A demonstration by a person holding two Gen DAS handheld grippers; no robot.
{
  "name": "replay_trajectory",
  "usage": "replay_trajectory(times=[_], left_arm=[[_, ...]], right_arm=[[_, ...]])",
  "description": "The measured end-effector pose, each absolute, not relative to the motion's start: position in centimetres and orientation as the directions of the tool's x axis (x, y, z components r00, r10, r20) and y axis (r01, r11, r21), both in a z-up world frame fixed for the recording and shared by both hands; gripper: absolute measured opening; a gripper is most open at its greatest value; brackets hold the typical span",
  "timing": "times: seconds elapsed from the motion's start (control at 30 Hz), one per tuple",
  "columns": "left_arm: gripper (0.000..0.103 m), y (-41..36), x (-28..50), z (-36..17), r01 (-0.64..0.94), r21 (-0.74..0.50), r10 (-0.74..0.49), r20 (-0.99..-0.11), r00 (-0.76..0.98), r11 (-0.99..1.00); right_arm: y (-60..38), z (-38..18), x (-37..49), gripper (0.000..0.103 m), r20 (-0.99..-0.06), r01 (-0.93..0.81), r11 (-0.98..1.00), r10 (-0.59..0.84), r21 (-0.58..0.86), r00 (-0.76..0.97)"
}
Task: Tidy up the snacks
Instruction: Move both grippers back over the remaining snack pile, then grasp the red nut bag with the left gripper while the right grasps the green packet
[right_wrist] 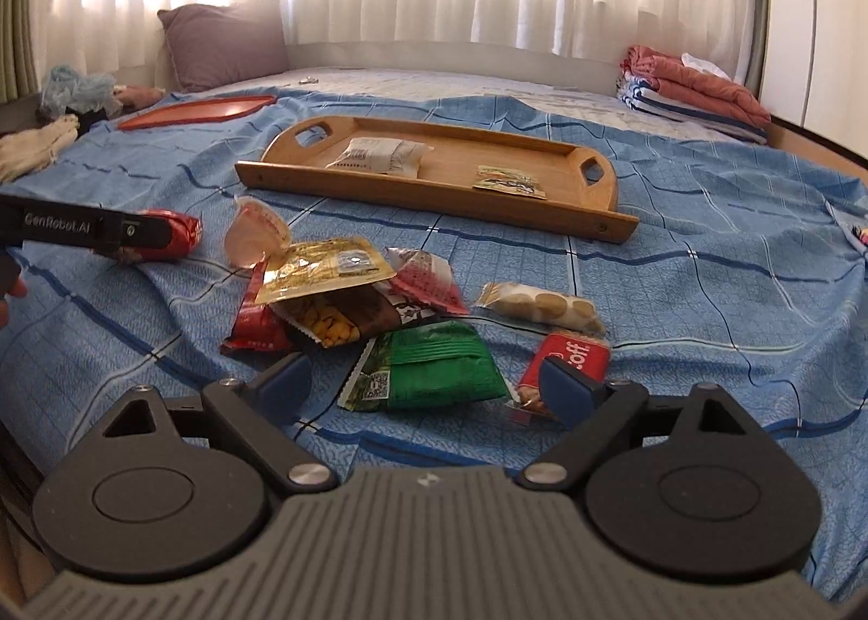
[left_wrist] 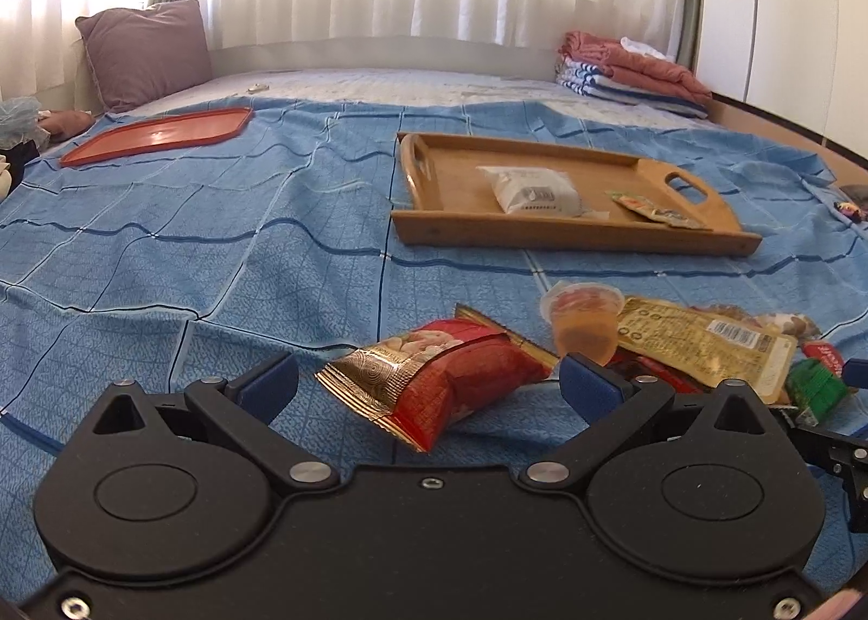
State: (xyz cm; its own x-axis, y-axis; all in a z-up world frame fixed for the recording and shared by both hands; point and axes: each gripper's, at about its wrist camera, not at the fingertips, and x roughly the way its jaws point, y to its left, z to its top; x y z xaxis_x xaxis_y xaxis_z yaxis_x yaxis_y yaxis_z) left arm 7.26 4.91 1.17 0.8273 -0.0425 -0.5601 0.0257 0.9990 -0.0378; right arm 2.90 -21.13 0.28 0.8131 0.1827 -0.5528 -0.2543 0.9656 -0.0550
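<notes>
Sorting barely begun: the wooden handled tray holds two packets; the loose snack pile remains on the blue bed sheet. Left gripper and right gripper both spread, empty.

- You see a tray made of smooth, pale wood.
- The blue bedspread is soft cloth with a matt, wrinkly look.
- Your red snack bag is shiny foil with a gold edge.
- The green packet is glossy plastic.
- The jelly cup is clear plastic.
- The red lid is smooth, shiny plastic.
- Your gripper fingers look like matt blue rubber.
</notes>
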Motion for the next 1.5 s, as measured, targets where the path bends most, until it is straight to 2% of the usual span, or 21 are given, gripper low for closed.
replay_trajectory(times=[0.23, 0.57, 0.9, 0.97, 1.03, 1.13, 1.23, 1.3, 1.5], left_arm=[[0.103, 5.0, 8.5, 0.1, 0.041, -0.04, -0.056, -0.587, 0.808, 0.998], [0.102, 4.8, 9.4, -0.3, 0.054, -0.048, -0.072, -0.598, 0.799, 0.997], [0.102, 4.3, 9.6, -0.9, 0.052, -0.016, -0.051, -0.602, 0.797, 0.999], [0.098, 4.3, 9.7, -0.8, 0.059, -0.017, -0.057, -0.603, 0.795, 0.998], [0.085, 4.3, 9.6, -0.6, 0.069, -0.034, -0.076, -0.602, 0.795, 0.997], [0.076, 4.4, 9.7, -0.2, 0.065, -0.056, -0.086, -0.602, 0.794, 0.996], [0.07, 4.7, 9.7, 0.1, 0.055, -0.076, -0.09, -0.604, 0.792, 0.996], [0.066, 4.8, 9.4, 0.4, 0.054, -0.08, -0.091, -0.608, 0.789, 0.995], [0.064, 4.8, 7.7, 1.0, 0.092, -0.098, -0.133, -0.625, 0.77, 0.991]], right_arm=[[-19.8, -0.4, 2.9, 0.093, -0.557, -0.28, 0.952, 0.168, -0.122, 0.813], [-19.8, -1.0, 3.3, 0.09, -0.57, -0.276, 0.959, 0.191, -0.067, 0.799], [-19.7, -1.7, 3.6, 0.094, -0.576, -0.284, 0.956, 0.193, -0.071, 0.794], [-19.7, -1.7, 3.5, 0.094, -0.573, -0.28, 0.957, 0.192, -0.069, 0.797], [-19.7, -1.8, 3.5, 0.094, -0.57, -0.278, 0.958, 0.192, -0.067, 0.799], [-19.7, -1.7, 3.5, 0.094, -0.568, -0.278, 0.958, 0.192, -0.067, 0.8], [-19.7, -1.5, 3.4, 0.091, -0.568, -0.276, 0.959, 0.193, -0.064, 0.8], [-19.7, -1.2, 3.3, 0.085, -0.569, -0.28, 0.958, 0.2, -0.056, 0.798], [-19.8, -0.6, 2.7, 0.079, -0.567, -0.277, 0.96, 0.202, -0.047, 0.798]])
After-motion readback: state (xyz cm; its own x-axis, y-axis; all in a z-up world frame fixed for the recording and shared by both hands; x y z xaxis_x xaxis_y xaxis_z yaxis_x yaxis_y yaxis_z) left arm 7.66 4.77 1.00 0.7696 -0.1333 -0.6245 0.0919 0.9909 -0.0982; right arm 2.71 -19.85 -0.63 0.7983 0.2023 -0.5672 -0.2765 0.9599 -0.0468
